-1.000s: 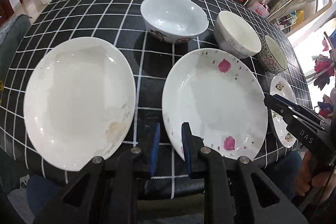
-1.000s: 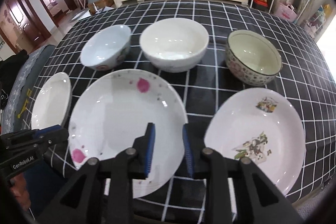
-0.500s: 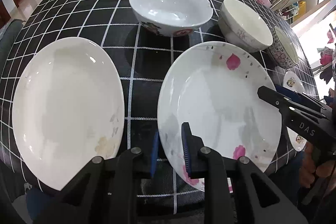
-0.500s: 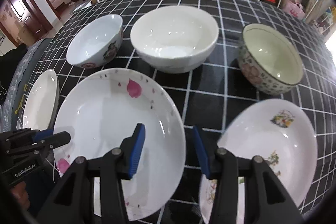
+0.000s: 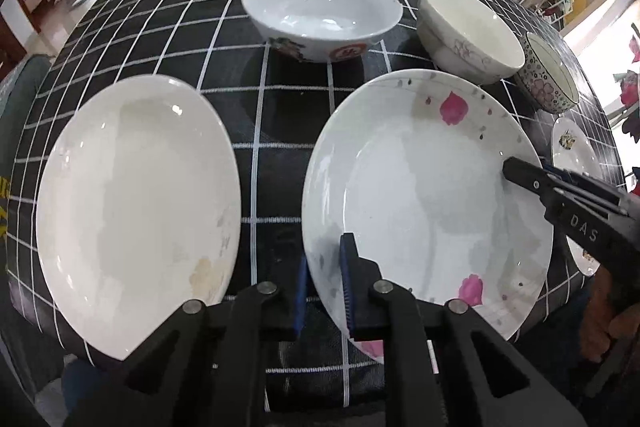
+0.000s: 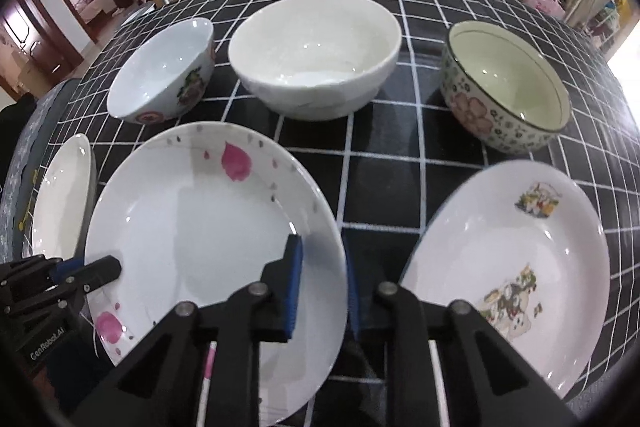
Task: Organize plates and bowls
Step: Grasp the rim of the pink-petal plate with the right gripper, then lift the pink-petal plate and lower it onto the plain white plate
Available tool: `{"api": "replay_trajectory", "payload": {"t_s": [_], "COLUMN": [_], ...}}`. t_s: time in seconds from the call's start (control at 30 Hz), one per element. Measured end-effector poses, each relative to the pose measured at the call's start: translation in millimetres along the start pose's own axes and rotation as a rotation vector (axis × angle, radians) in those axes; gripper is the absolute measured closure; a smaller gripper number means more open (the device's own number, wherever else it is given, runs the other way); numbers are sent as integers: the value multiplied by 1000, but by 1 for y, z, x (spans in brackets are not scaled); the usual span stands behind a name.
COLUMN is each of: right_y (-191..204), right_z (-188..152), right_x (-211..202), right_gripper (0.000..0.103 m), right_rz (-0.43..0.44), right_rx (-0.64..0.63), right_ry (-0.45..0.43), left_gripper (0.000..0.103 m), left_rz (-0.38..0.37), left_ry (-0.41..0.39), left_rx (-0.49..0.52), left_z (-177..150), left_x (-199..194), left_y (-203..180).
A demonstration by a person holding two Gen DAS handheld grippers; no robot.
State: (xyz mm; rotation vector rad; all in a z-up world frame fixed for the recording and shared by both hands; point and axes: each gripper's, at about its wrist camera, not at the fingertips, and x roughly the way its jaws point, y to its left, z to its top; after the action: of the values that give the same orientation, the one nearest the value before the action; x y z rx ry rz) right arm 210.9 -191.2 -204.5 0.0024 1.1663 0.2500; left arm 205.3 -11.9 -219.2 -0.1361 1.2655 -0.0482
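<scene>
The petal plate (image 5: 424, 195), which lay clear ahead of both pairs of jaws a second ago, is now straddled at opposite rims. The left gripper (image 5: 324, 287) and the right gripper (image 6: 320, 291) are both narrowing, each with a rim between its pads. A two-sided lift toward the plain plate (image 5: 136, 211) seems prepared, though a firm pinch cannot be confirmed.

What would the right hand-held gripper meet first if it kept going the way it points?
The right hand-held gripper, jaws closing, already straddles the pink-petal plate at its right rim, so the rim comes first, then probably the checked tablecloth.
</scene>
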Motion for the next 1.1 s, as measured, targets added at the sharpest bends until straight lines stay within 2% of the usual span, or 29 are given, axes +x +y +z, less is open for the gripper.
{"api": "replay_trajectory", "payload": {"t_s": [0.1, 0.3, 0.5, 0.73, 0.93, 1.1], "right_y": [-5, 8, 47, 98, 145, 169], "right_z": [-4, -3, 12, 27, 31, 35], "right_x": [-10, -37, -47, -27, -7, 11], "right_gripper": [82, 83, 83, 83, 83, 84], "right_rz": [15, 18, 42, 114, 125, 143], "right_rx": [39, 35, -24, -71, -146, -173], "right_ry": [-11, -60, -92, -65, -18, 13], "left_gripper": [90, 90, 90, 90, 90, 90], "left_rz": [-5, -25, -7, 55, 106, 109], "left_ry": [-1, -43, -105, -115, -115, -96], "left_rx": [11, 1, -34, -133, -233, -290], "left_z": [-4, -7, -8, -13, -27, -31], "left_x": [-5, -30, -62, -77, -81, -75], "left_y": [1, 9, 36, 92, 137, 167]}}
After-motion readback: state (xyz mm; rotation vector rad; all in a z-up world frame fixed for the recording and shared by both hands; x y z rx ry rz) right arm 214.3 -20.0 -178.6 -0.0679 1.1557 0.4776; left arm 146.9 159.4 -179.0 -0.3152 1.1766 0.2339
